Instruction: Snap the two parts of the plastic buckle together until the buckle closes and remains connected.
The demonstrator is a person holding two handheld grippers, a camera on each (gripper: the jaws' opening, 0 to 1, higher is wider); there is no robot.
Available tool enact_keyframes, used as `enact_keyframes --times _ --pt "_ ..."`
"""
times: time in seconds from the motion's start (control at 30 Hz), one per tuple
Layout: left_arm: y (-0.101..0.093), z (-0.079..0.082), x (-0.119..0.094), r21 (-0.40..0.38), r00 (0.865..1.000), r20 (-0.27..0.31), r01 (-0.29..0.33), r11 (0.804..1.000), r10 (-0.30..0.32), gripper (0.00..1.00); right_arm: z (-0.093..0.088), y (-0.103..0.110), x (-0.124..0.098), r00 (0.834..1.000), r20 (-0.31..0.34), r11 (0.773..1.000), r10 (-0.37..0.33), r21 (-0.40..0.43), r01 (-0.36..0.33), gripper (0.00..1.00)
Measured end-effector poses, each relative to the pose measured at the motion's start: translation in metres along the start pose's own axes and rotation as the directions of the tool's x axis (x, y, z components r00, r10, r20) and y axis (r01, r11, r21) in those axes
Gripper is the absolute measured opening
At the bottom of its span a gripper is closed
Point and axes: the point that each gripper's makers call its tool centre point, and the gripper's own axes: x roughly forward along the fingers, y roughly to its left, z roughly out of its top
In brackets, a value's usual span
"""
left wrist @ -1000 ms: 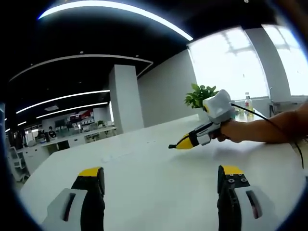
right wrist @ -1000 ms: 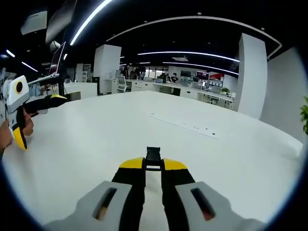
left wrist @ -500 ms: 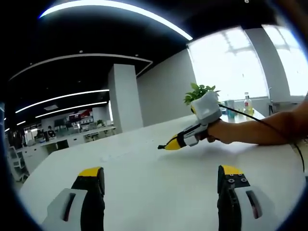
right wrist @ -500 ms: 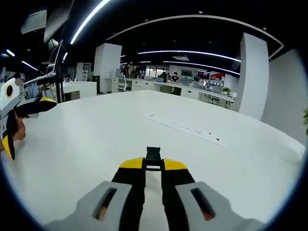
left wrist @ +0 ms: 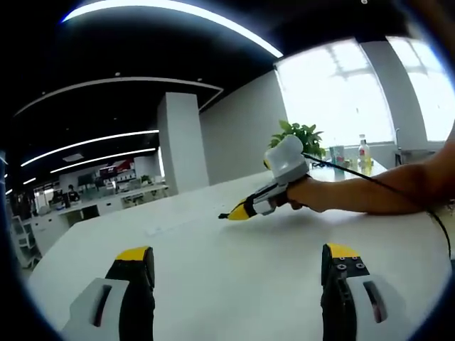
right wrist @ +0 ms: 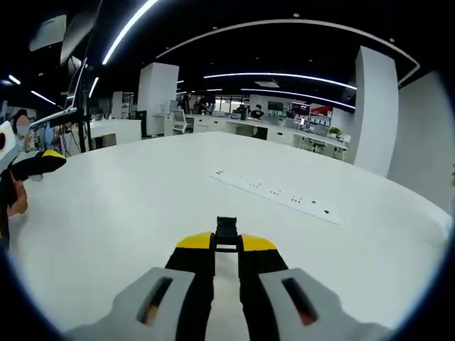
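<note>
Your right tongs (right wrist: 226, 245) are pinched closed on a small black buckle part (right wrist: 226, 230), held just above the white worktop (right wrist: 142, 206). Your left tongs (left wrist: 238, 273) stand wide apart and hold nothing — the mating half isn't visible to me. Find and grip it squarely first, then line both halves up on one axis — push straight until they latch.
</note>
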Motion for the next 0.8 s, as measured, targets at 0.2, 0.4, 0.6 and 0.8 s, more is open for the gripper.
enact_keyframes --times 0.2,0.4,0.6,0.8 --pt "-0.001 -0.001 0.001 -0.003 1.0 -0.006 0.008 1.0 -0.008 1.0 0.005 -0.003 0.012 1.0 0.003 1.0 0.0 0.002 0.0 0.09" --pt "0.001 -0.001 0.003 -0.001 1.0 -0.006 0.014 1.0 -0.014 1.0 0.008 -0.009 0.026 1.0 -0.006 1.0 0.004 0.002 -0.004 0.09" --pt "0.001 -0.003 0.005 0.007 1.0 -0.015 0.017 1.0 -0.017 1.0 0.008 -0.01 0.038 1.0 -0.021 1.0 0.011 -0.003 -0.011 0.09" --pt "0.001 -0.004 0.005 0.012 1.0 -0.018 0.018 1.0 -0.018 1.0 0.011 -0.009 0.043 1.0 -0.023 1.0 0.015 -0.01 -0.015 0.09"
